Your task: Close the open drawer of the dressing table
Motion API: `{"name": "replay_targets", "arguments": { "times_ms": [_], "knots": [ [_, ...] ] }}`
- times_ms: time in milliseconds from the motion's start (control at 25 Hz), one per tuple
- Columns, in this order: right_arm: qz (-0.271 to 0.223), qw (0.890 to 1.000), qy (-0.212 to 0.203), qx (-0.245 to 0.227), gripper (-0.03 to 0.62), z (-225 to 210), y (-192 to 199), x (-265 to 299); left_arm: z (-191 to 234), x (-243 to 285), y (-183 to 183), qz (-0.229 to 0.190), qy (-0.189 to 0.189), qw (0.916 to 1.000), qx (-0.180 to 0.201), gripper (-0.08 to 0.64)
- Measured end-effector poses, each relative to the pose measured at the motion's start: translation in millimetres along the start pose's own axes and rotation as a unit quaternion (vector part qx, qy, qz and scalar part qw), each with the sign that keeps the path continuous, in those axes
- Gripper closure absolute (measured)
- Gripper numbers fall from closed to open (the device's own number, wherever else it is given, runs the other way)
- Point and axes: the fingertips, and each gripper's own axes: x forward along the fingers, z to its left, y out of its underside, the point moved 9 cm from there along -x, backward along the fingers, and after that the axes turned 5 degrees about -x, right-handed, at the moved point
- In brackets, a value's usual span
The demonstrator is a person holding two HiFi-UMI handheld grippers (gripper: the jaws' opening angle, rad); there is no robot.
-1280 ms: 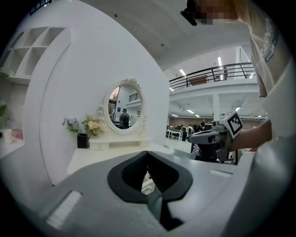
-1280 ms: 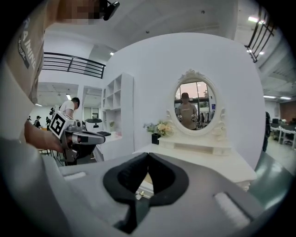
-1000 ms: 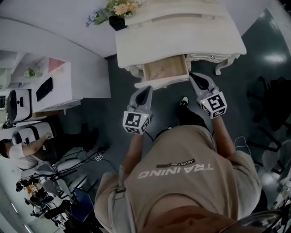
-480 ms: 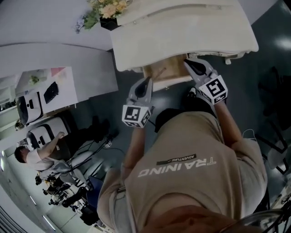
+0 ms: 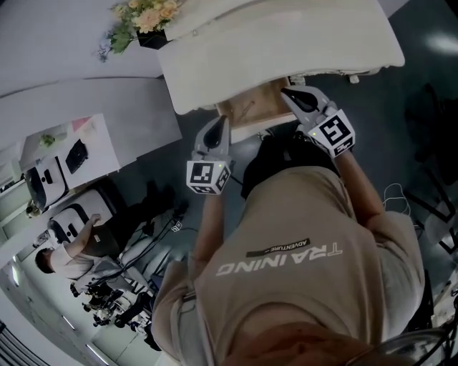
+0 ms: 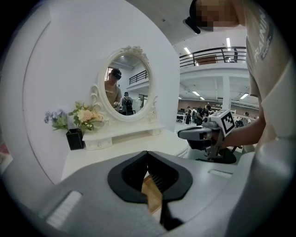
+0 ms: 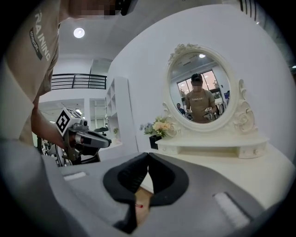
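Note:
The white dressing table (image 5: 286, 43) fills the top of the head view. Its drawer (image 5: 250, 107) sticks out a little from under the top and shows its wooden inside. My left gripper (image 5: 220, 123) is shut and empty, with its tip at the drawer's front left corner. My right gripper (image 5: 288, 93) is also shut and empty, at the drawer's right end close under the tabletop edge. In the left gripper view the shut left gripper (image 6: 148, 153) points over the wooden drawer (image 6: 151, 192), with the right gripper (image 6: 201, 134) beside it. The right gripper view shows the left gripper (image 7: 88, 138).
An oval mirror (image 6: 127, 85) and a black vase of flowers (image 5: 143, 18) stand at the table's back. A white cabinet (image 5: 64, 154) stands left. A seated person (image 5: 68, 261) and floor cables (image 5: 164, 225) are at lower left. Dark chairs (image 5: 436, 121) stand right.
Both grippers have moved toward the table with the drawer front. The drawer has slid in and shows less wood than a second ago.

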Motion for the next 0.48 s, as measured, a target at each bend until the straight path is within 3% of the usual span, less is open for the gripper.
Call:
{"name": "replay_targets", "arguments": {
  "times_ms": [280,480],
  "knots": [
    [0.023,0.999,-0.024,-0.02,0.588,35.8,-28.9,20.7,26.3,-12.9,38.4,0.027,0.007,0.999,-0.035,0.563],
    [0.042,0.998,-0.028,-0.03,0.588,52.5,-49.6,47.4,56.4,-15.6,90.8,0.099,0.019,0.9935,-0.054,0.563]
  ]
}}
